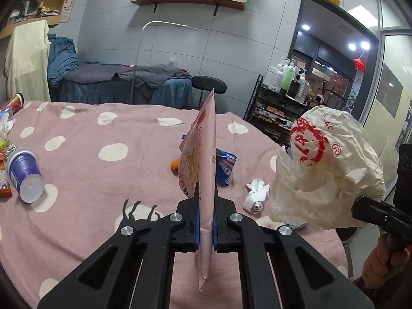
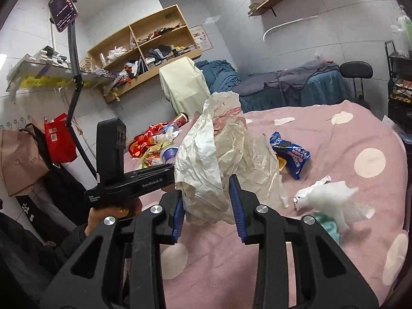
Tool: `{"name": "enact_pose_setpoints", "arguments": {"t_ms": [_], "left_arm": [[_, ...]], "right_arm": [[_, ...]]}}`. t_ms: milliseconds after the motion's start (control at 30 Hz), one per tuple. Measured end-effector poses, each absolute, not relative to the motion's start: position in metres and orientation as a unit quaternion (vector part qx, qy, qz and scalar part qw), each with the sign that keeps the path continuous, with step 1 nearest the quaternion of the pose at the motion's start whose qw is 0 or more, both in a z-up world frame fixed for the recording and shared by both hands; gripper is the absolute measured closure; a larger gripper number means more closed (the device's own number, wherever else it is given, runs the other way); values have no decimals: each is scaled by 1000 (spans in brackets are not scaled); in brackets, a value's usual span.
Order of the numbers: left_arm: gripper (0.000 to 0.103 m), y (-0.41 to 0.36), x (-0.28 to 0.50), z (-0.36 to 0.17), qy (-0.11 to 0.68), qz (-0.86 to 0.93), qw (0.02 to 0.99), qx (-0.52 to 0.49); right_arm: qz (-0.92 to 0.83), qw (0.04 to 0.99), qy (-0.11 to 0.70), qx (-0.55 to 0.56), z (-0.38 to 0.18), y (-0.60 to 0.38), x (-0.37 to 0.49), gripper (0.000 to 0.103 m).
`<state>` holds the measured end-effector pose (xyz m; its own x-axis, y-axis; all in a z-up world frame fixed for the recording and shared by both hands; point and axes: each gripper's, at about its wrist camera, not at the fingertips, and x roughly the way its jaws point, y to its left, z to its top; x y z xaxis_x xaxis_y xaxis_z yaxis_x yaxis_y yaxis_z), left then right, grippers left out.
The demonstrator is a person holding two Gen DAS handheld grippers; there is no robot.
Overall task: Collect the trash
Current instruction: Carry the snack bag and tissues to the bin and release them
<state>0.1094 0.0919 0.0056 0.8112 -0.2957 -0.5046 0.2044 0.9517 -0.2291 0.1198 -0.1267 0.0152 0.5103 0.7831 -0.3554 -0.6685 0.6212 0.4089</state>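
Observation:
My left gripper (image 1: 206, 200) is shut on a flat pink snack packet (image 1: 203, 154), which stands on edge above the pink dotted bedspread (image 1: 103, 180). To its right a crumpled white paper bag with red print (image 1: 327, 170) hangs in the air. In the right wrist view that same white paper bag (image 2: 211, 170) sits between the blue pads of my right gripper (image 2: 207, 200), which is shut on it. The left gripper's body (image 2: 128, 182) shows beside it, held by a hand.
On the bedspread lie a blue cookie wrapper (image 1: 225, 167), an orange item (image 1: 175, 165), a crumpled white tissue (image 1: 256, 195) and a tipped purple cup (image 1: 24, 173). More wrappers pile up at the bed's far side (image 2: 154, 141). A white tissue (image 2: 332, 200) lies near the right.

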Motion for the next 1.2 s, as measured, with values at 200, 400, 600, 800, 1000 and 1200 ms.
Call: {"name": "enact_pose_setpoints", "arguments": {"t_ms": [200, 400, 600, 800, 1000, 1200], "left_arm": [[96, 57, 110, 38, 236, -177, 953, -72], [96, 2, 118, 64, 201, -243, 947, -55], [96, -68, 134, 64, 205, -317, 925, -36], [96, -129, 143, 51, 227, -376, 898, -23], [96, -176, 153, 27, 269, -413, 870, -12], [96, -200, 163, 2, 313, -422, 851, -8]], "right_arm": [[407, 881, 201, 132, 34, -158, 111, 70], [292, 939, 138, 122, 57, -212, 96, 70], [158, 966, 152, 135, 45, -282, 96, 70], [48, 965, 200, 162, 11, -344, 105, 70], [-8, 944, 258, 208, -39, -386, 115, 68], [-53, 917, 293, 267, -84, -419, 120, 13]]}}
